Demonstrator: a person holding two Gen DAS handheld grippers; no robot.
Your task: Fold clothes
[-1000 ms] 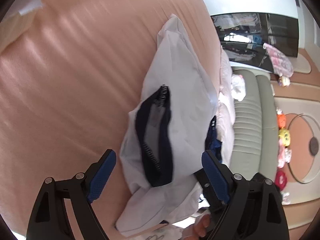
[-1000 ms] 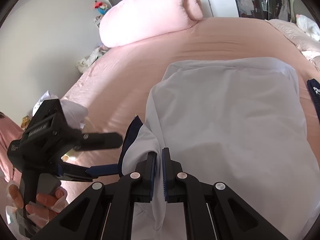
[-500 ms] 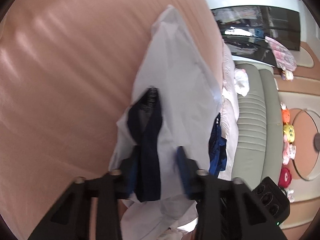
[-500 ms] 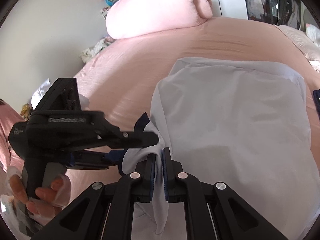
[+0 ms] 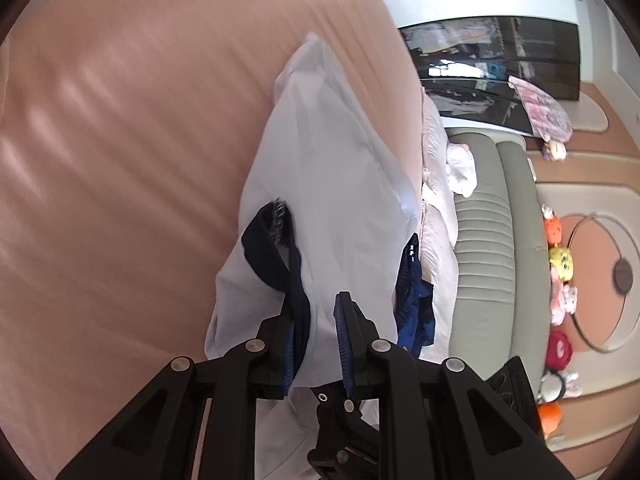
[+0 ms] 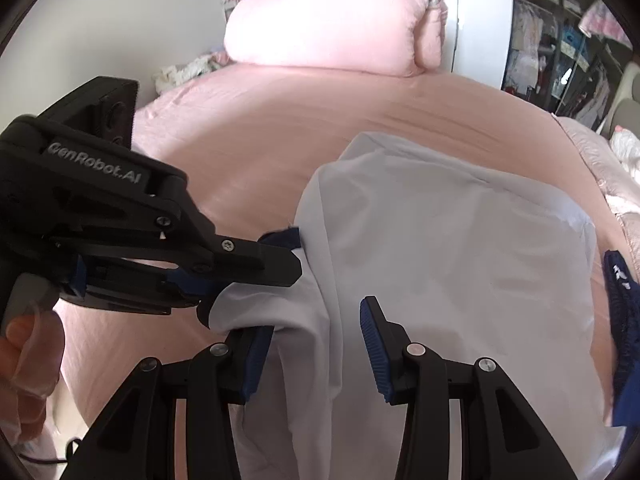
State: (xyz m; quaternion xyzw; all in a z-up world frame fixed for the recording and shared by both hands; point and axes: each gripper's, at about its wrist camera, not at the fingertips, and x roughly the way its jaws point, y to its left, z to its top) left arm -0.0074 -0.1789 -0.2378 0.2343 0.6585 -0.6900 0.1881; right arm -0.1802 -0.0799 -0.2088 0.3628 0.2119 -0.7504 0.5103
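garment: pale grey-white garment [image 6: 460, 264] with dark navy collar [image 5: 280, 256], spread on the pink bed sheet [image 6: 280, 128], near its front edge.
left gripper [image 5: 316, 344]: jaws closing, pinching collar and pale cloth together.
right gripper [image 6: 316, 344]: jaws opening, cloth between them but unpressed.
step: likely handing the collar end over; let left's pinch seat before right withdraws.
count: one garment, two grippers, one rolled pink duvet [image 6: 336, 24] beyond the garment.
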